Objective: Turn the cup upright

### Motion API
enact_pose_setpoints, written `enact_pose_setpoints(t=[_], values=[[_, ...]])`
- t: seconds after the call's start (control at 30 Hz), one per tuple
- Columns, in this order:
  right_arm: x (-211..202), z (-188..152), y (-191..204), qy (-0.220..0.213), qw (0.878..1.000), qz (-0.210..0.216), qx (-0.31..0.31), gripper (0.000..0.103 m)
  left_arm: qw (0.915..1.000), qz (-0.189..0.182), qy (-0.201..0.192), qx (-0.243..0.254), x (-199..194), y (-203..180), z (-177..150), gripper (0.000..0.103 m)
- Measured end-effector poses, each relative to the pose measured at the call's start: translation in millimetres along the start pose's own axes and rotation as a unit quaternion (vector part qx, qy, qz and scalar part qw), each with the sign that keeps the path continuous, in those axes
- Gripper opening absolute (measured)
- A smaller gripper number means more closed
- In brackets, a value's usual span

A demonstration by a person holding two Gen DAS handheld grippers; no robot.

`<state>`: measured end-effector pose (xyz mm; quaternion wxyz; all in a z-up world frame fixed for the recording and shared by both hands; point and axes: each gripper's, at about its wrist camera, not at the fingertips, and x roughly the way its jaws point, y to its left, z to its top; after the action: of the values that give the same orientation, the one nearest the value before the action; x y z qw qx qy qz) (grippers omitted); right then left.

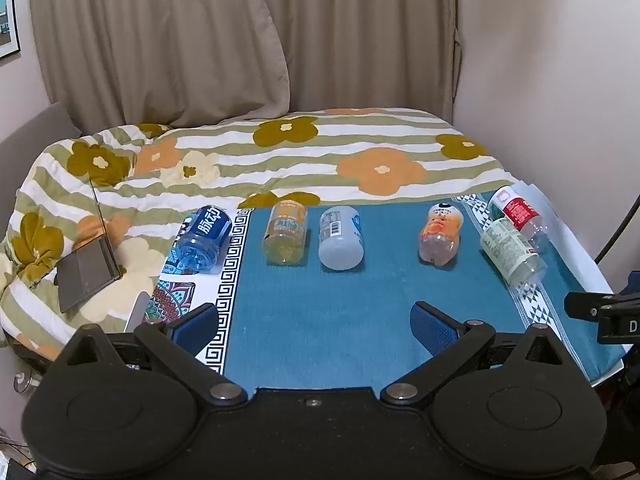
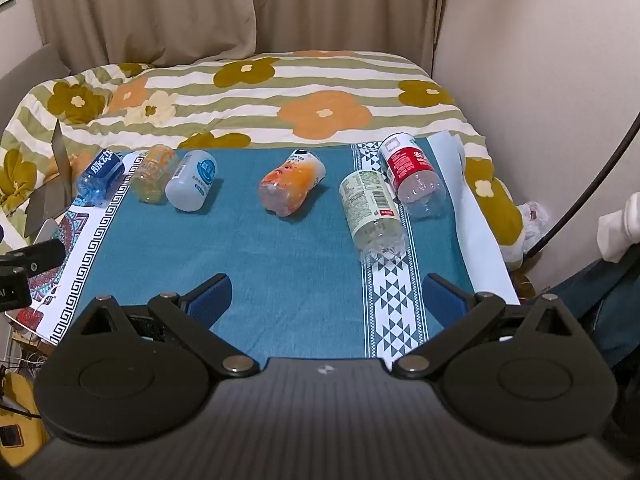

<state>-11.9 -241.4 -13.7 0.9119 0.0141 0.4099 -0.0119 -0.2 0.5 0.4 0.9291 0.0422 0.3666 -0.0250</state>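
Hovering wide open and empty, left gripper (image 1: 316, 322) and right gripper (image 2: 326, 294) face six cut plastic bottle cups (image 2: 294, 186) lying sideways on teal cloth (image 2: 280, 264), spaced for single grasps.

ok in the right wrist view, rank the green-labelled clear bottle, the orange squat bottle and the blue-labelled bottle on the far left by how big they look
1. Green-labelled clear bottle, longest.
2. Orange squat bottle.
3. Blue-labelled bottle, smallest.

The green one lies nearest the camera and the blue one sits at the distorted edge, so true sizes are unsure.

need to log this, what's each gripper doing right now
Left gripper: open, holding nothing.
Right gripper: open, holding nothing.
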Motion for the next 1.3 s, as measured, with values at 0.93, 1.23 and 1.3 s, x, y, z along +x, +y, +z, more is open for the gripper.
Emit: enact_pose_setpoints(t=[0.93, 1.23, 1.3], values=[[3.9, -3.4, 3.2, 0.005, 1.0, -0.002, -0.002, 0.103, 0.9999, 0.011, -0.002, 0.009, -1.2, -3.3, 2.2, 0.103], [4.4, -3.7, 3.7, 0.007, 1.0, -0.001, -0.001, 0.103, 0.9999, 0.011, -0.002, 0.007, -1.0, -3.8, 1.0, 0.103], [4.9, -6.3, 4.2, 0.007, 1.0, -0.001, -0.004, 0.103, 0.9999, 0.009, -0.002, 0.006, -1.5, -2.3, 0.5, 0.103]])
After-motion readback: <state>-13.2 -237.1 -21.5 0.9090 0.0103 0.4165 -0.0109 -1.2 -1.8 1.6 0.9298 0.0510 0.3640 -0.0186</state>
